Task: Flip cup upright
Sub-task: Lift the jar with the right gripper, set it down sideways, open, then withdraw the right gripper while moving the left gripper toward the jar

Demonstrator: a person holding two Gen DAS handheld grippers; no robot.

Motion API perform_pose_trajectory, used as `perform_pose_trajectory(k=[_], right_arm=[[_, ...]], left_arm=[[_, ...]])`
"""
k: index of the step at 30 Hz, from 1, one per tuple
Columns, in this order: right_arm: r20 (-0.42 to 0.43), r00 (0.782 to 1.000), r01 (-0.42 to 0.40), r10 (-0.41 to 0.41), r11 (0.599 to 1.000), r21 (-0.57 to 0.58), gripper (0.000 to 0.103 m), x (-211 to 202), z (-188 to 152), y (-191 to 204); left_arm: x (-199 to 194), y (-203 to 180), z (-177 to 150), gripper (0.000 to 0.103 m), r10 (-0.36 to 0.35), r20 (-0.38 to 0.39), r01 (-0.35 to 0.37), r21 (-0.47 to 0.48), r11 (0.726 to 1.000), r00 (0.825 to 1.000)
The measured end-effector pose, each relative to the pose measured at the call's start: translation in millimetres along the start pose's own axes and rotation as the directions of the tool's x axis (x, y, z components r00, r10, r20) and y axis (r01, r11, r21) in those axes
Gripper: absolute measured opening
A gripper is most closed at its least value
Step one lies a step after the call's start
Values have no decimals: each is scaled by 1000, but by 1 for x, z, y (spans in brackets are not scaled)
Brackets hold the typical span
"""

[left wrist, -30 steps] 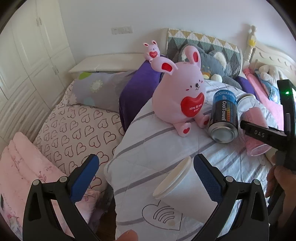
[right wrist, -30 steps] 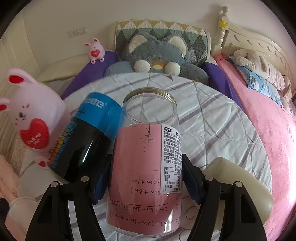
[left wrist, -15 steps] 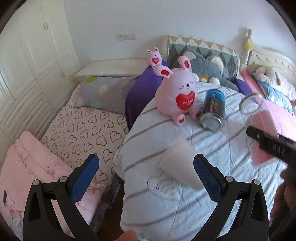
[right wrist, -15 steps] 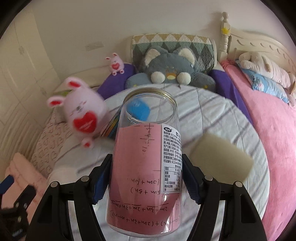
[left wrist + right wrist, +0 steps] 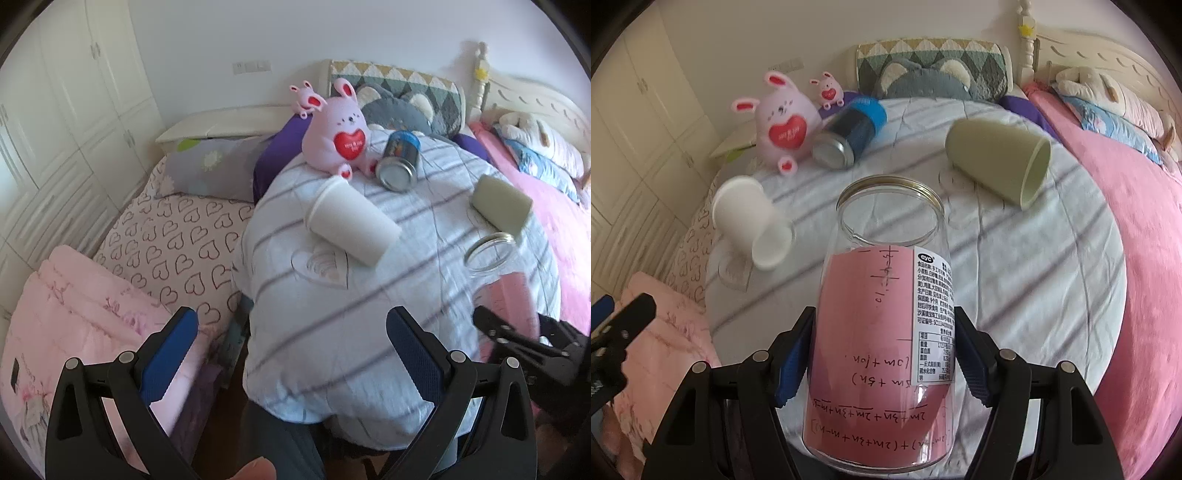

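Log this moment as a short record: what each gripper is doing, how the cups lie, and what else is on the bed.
left gripper: open, empty
right gripper: shut on clear jar, mouth pointing away
white cup: on its side on the striped quilt
green cup: on its side
blue can: lying beside pink bunny
task status: neither cup upright

Bedroom, daylit. Plain white wall [image 5: 332,33] is seen at the back, with a switch plate [image 5: 251,66] on it. White panelled wardrobe doors [image 5: 66,122] are seen along the left. A cream carved headboard [image 5: 1108,70] is set against the wall at right. Wood floor [image 5: 221,435] is glimpsed beside the bed, in shadow.
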State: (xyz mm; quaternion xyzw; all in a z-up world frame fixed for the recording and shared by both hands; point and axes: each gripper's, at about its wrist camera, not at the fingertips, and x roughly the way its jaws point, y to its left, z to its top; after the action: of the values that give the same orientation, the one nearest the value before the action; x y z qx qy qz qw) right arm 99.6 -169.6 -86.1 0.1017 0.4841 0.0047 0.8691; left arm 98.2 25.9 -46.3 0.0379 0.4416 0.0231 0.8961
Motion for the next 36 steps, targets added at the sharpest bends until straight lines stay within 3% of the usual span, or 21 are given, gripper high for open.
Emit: perform_pose_trajectory(k=[8, 10, 12, 23, 36], right_arm=[[1, 999, 38, -38, 999, -2, 72, 15, -27, 2], [-6, 999, 53, -53, 999, -12, 82, 15, -27, 3], [-10, 998, 55, -55, 998, -11, 82, 14, -31, 3], [124, 992, 23, -20, 1000, -17, 82, -49, -40, -8], [278, 958, 69, -66, 998, -2, 82, -136, -54, -39]], left_arm=[[-14, -3, -22, 103, 7, -12, -7, 2, 1000, 1000], [-18, -1, -25, 103, 11, -11, -11, -6, 1000, 1000], [-22, 0, -27, 103, 13, -8, -13, -10, 1000, 1000], [-49, -20, -32, 103, 7, 28, -8, 22, 1000, 1000], [-82, -48, -39, 103, -46, 54, 43, 54, 998, 997]])
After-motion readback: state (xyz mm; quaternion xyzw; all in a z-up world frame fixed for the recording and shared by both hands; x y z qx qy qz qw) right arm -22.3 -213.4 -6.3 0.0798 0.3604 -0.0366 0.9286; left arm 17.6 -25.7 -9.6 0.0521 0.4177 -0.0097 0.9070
